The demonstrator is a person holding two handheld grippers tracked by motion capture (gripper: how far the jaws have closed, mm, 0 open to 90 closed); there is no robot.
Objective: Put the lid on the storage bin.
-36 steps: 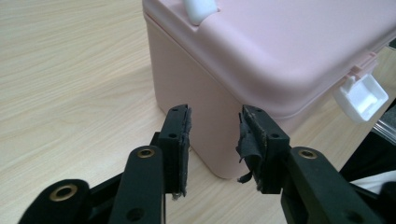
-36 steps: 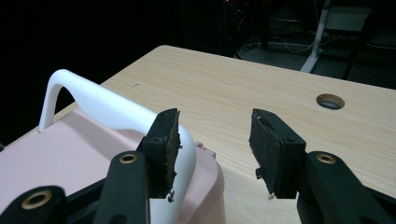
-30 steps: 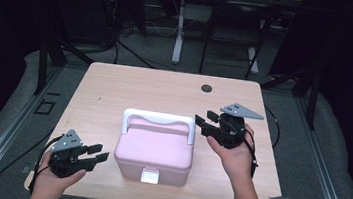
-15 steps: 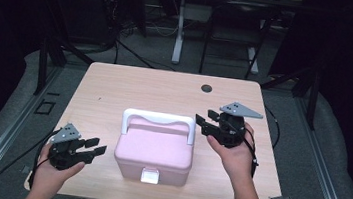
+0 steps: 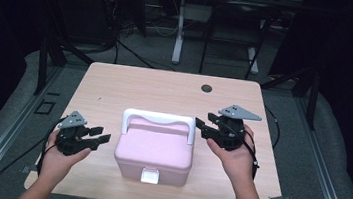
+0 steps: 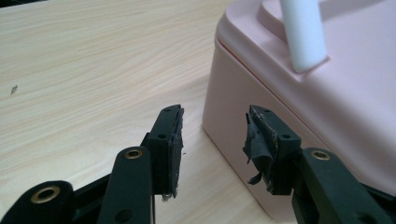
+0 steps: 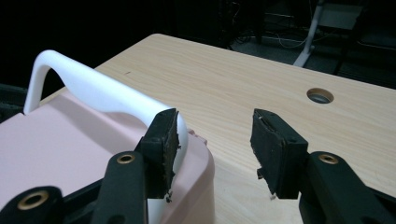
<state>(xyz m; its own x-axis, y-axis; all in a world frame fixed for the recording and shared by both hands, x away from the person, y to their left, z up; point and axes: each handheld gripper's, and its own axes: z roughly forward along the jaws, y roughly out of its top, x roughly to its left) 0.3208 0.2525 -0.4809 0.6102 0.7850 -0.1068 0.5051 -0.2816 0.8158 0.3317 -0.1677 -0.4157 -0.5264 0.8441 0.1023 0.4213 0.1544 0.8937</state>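
Plainly the pink box [image 5: 154, 152] sits mid-table [image 5: 165, 88], lid down, white handle [image 5: 159, 119] upright; it looks like light, stiff, smooth plastic, so the handle is probably the surest hold; left gripper [image 5: 100, 135], jaws just widening, and right gripper [image 5: 203, 123] both gape empty beside it.

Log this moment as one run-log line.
left gripper: open, has just been opening, nothing between fingers, beside pink box | right gripper: open, at white handle end | box lid: closed
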